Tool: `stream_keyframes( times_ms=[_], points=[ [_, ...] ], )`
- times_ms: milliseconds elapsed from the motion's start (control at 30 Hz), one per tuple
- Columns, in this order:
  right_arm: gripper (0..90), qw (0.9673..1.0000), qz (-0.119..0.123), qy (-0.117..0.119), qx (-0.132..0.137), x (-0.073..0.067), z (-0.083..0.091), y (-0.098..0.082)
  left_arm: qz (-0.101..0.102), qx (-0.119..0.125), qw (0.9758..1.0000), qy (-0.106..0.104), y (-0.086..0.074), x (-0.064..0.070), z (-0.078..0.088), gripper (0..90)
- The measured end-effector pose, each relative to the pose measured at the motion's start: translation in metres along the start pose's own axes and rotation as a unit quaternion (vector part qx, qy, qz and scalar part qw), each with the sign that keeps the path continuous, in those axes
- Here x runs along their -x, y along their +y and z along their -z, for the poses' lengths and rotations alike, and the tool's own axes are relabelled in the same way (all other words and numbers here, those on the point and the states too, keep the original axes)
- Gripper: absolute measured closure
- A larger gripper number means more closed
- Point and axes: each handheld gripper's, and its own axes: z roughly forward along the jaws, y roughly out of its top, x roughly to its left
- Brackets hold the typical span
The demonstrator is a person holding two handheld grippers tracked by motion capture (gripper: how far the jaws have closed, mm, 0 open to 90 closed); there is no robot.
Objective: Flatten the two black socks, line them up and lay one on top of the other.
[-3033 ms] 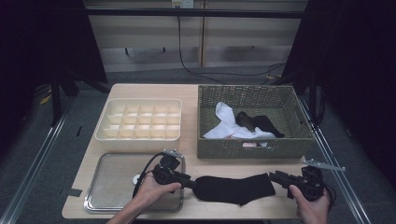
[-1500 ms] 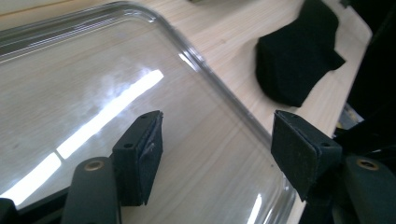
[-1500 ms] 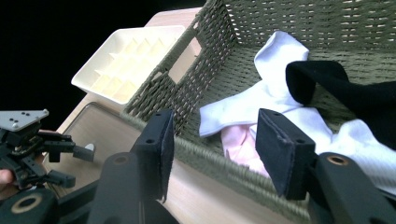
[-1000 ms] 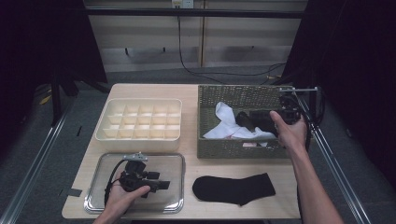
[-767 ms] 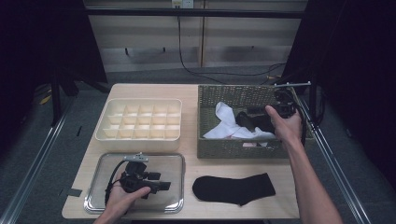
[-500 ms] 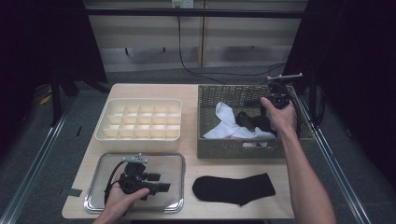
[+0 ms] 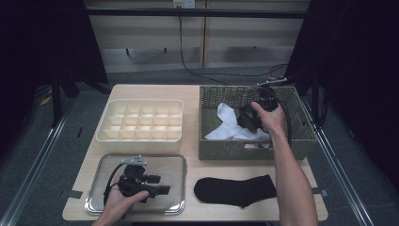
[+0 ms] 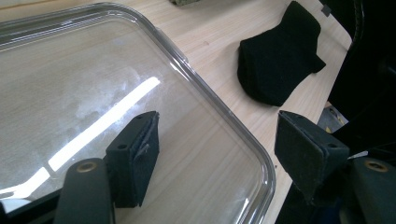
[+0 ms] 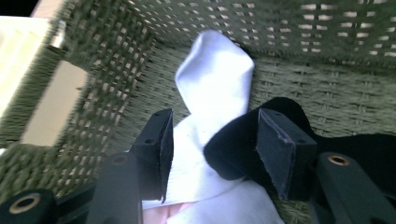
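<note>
My right gripper (image 9: 212,151) hangs inside the green wicker basket (image 7: 301,126), jaws partly open, having just widened, gripping nothing. Between them lie a black sock (image 9: 233,144) and a white sock (image 9: 212,74). The black sock looks soft, light and floppy; I would pinch its bunched end nearest me.

Cream divider box (image 7: 141,126), metal tray (image 7: 175,162)
</note>
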Motion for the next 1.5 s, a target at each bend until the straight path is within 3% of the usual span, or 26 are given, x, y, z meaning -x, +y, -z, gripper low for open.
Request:
stream_keyframes(
  times_ms=[67,367,467,500,533,567,600,767,900,1033,1300,1500],
  points=[
    [46.0,0.9999,-0.005,0.0,-0.015,0.002,-0.005,0.0,0.001,0.0,1.0,-0.001,0.0,-0.001,0.001,30.9],
    [49.3,0.9989,-0.016,-0.023,-0.037,0.007,-0.015,-0.002,0.002,0.0,1.0,0.003,0.0,-0.002,0.001,30.8],
    [66.7,0.9985,-0.018,-0.024,-0.046,0.008,-0.017,-0.002,0.001,-0.001,1.0,0.003,0.0,-0.002,0.0,30.9],
    [66.7,0.9985,-0.018,-0.024,-0.046,0.008,-0.017,-0.002,-0.001,-0.002,1.0,0.004,0.0,-0.002,0.0,30.9],
    [79.7,0.9987,-0.025,-0.007,-0.044,0.009,-0.015,-0.002,0.0,-0.001,1.0,0.004,0.0,-0.002,0.0,30.9],
    [79.7,0.9987,-0.025,-0.007,-0.044,0.009,-0.015,-0.002,0.001,0.0,1.0,0.004,0.0,-0.002,0.001,30.9],
    [86.3,0.9988,-0.03,-0.005,-0.039,0.008,-0.013,-0.002,0.001,0.0,1.0,0.005,0.0,-0.002,0.001,30.9],
    [88.3,0.999,-0.033,-0.001,-0.03,0.01,-0.009,-0.002,0.0,-0.001,1.0,0.006,0.0,-0.003,0.001,30.9],
    [88.6,0.9993,-0.031,0.016,-0.008,0.008,-0.003,-0.001,0.001,-0.001,1.0,0.007,0.0,-0.003,0.001,30.8],
    [88.8,0.9978,-0.037,0.05,0.026,0.005,0.015,0.0,0.002,-0.003,1.0,0.008,0.0,-0.003,-0.001,30.9],
    [88.8,0.9953,-0.033,0.069,0.059,0.0,0.04,0.001,-0.003,-0.006,1.0,0.006,0.0,-0.002,-0.004,31.1],
    [88.8,0.9939,-0.017,0.073,0.081,-0.008,0.059,0.008,-0.003,-0.01,0.9999,0.003,0.002,-0.001,-0.007,31.2]
  ],
)
